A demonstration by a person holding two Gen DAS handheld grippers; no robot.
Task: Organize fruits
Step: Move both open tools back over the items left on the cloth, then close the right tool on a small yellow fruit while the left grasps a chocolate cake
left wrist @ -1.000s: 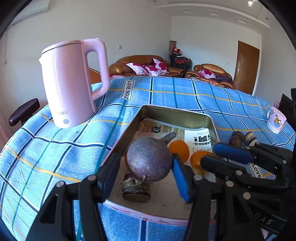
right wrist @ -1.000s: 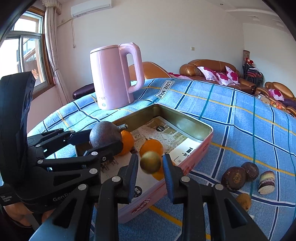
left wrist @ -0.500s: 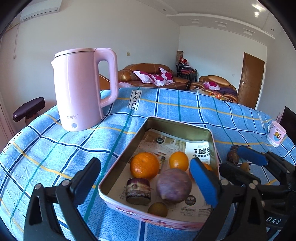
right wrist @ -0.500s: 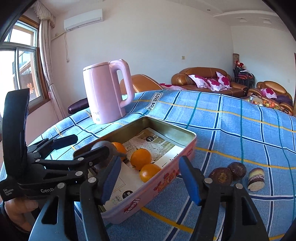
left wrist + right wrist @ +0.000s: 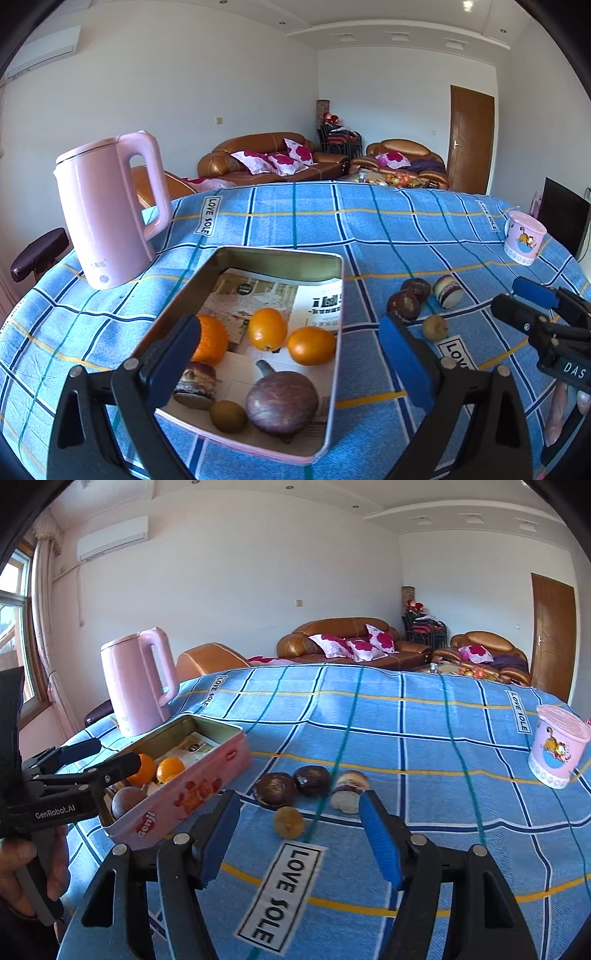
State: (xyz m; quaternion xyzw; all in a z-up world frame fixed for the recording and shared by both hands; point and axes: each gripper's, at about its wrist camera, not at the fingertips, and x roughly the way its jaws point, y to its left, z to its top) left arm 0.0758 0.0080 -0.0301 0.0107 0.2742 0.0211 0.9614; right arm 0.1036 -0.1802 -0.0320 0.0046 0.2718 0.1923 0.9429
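The pink tin (image 5: 280, 258) holds three oranges (image 5: 267, 328), a round purple fruit (image 5: 282, 400), a small brown fruit (image 5: 229, 416) and a cut purple half (image 5: 195, 384). My left gripper (image 5: 290, 358) hangs open over the tin's near end, with nothing in its jaws. Right of the tin, on the blue cloth, lie two dark fruits (image 5: 275, 790), a cut half (image 5: 349, 790) and a small brown fruit (image 5: 289, 822). My right gripper (image 5: 301, 834) is open just short of that small fruit and is not touching it.
A pink kettle (image 5: 110, 210) stands at the tin's far left. A pink printed cup (image 5: 557, 753) sits at the table's right edge. A hand (image 5: 22, 867) holds the left gripper at the left. Sofas stand beyond the table.
The left gripper let the purple fruit go into the tin, opened wide and drew back. The right gripper dropped its small fruit in the tin, opened and swung right to the loose fruits.
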